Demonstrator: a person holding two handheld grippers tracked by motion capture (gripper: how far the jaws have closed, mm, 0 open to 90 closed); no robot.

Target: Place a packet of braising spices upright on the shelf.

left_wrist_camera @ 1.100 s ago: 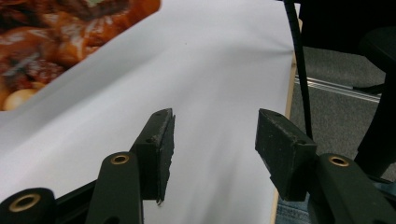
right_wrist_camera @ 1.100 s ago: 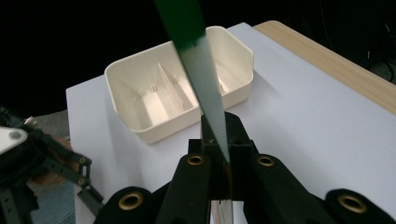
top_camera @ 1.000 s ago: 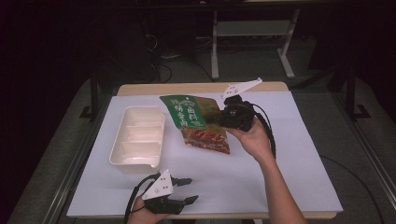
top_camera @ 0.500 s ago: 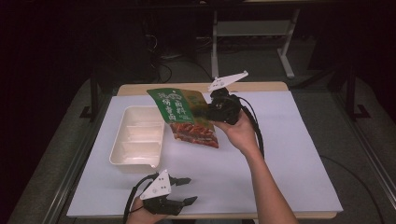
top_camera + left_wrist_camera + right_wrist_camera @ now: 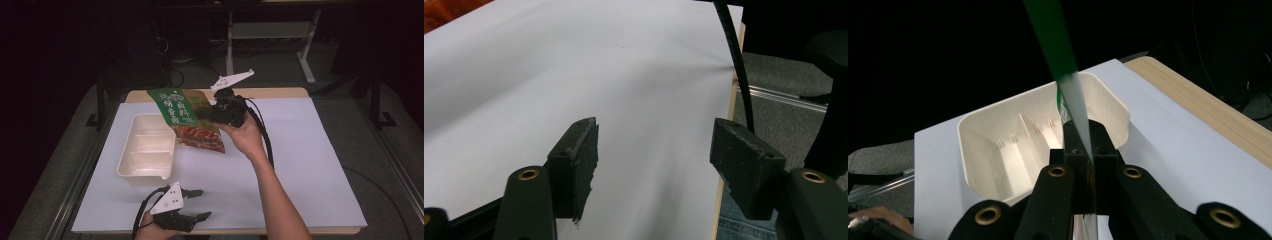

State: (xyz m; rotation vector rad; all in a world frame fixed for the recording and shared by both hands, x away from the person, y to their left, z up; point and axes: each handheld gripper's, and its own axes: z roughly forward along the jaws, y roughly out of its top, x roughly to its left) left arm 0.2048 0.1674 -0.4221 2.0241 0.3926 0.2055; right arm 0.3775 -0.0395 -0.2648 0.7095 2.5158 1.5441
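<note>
Right gripper (image 5: 212,112): jaws clamped on edge of green snack bag (image 5: 189,118), held above the table (image 5: 300,150) beside cream divided tray (image 5: 146,150). Left gripper (image 5: 197,204): jaws apart, holding nothing, at near table edge

the print on the green snack packet (image 5: 186,117) is too small to read — its right edge is hidden behind the right gripper (image 5: 216,111). at the desk's (image 5: 310,165) near edge, the left hand (image 5: 150,231) is cut off by the frame.
</note>
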